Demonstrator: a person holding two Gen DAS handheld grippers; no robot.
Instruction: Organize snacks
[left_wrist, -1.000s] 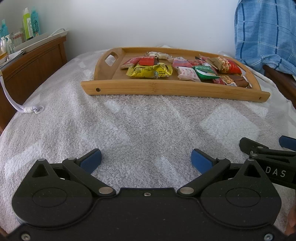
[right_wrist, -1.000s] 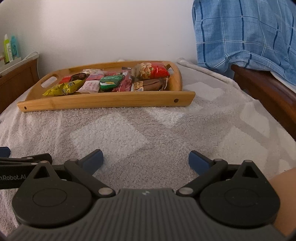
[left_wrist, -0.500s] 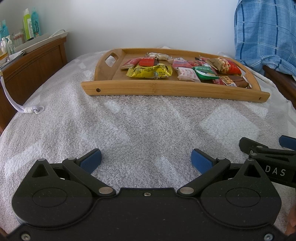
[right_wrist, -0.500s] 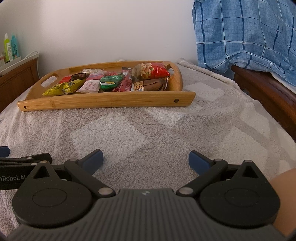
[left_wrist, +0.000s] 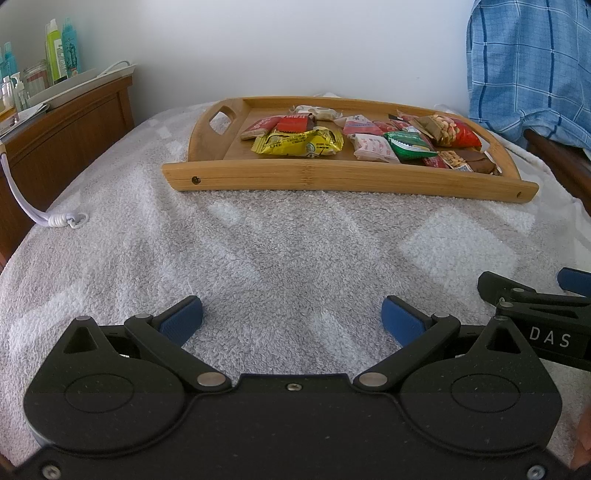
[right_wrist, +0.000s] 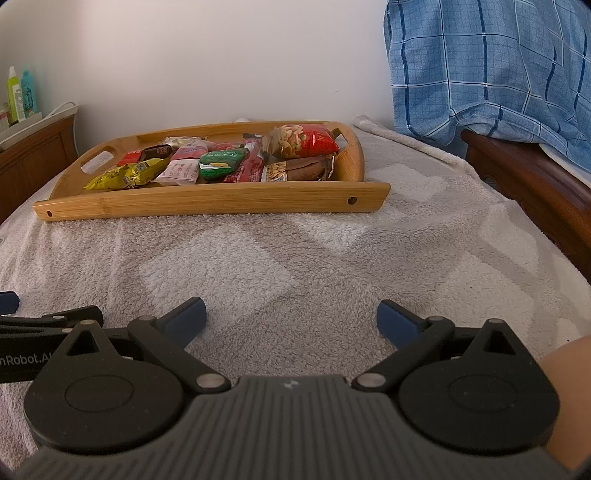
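left tongs (left_wrist: 291, 314): spread wide, nothing between them, hanging low over the blanket (left_wrist: 258, 251). I've got nothing picked up on this side.
right tongs (right_wrist: 290, 317): same deal, wide apart and empty, sitting just beside the left pair.
tray (left_wrist: 347, 177): straight ahead of both tongs, well beyond the tips, resting on the bed. Wooden with a low rim, so I'd guess I have to come in from above.
snacks (left_wrist: 369, 138): all piled in the tray, overlapping, mostly toward its right half.
yellow packet (left_wrist: 297, 142): nearest the left tongs, lying flat on its own. Looks light and crinkly, probably slippery film. I'd pinch it across the narrow middle or by a crimped end.
peanut bag (right_wrist: 301, 142): propped on top of the pile, ahead of the right tongs. Puffy and soft, contents likely crushable, so I'd go gentle and grab the sealed edge.
risk: thin wrappers could slide out, or two come up together.
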